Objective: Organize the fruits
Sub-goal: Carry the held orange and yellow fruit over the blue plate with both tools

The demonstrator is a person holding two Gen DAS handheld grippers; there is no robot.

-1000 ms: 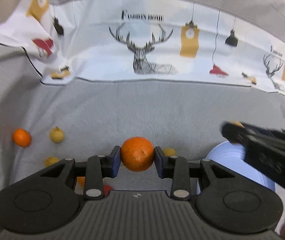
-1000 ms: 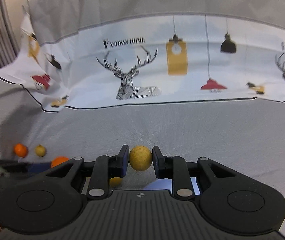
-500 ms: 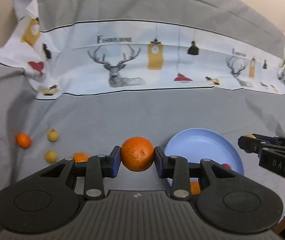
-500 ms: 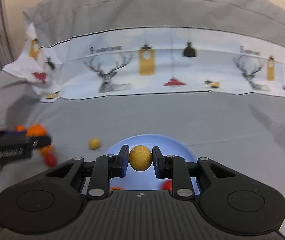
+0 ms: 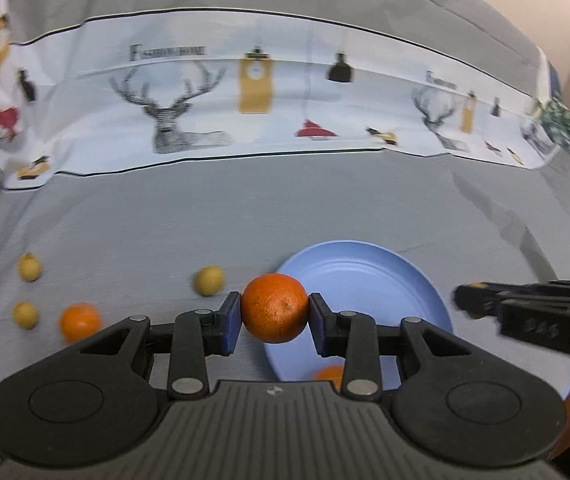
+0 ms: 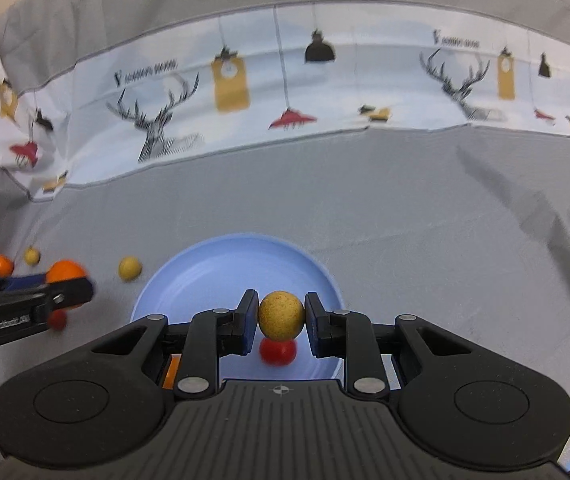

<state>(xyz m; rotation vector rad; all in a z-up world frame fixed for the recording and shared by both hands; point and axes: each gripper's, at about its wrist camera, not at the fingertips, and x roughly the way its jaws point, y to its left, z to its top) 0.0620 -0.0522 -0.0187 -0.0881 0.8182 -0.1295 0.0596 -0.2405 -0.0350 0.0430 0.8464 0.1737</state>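
Grey cloth point(image 5: 245, 216) covers the surface, with a deer-print white sheet point(image 5: 269, 108) behind and loose oranges and yellow fruits scattered at the left. Left gripper point(image 5: 275, 310) clamps an orange point(image 5: 275, 307) at the blue plate's point(image 6: 221, 264) left edge. Right gripper point(image 6: 281, 316) pinches a yellow fruit point(image 6: 281, 314) over the plate, above a red fruit point(image 6: 277, 353) lying in it.

We've swung both grippers over toward the blue plate point(image 6: 189, 276). The yellow fruit point(image 6: 281, 314) now hangs above it, and the orange point(image 5: 275, 307) probably sits over its left rim.
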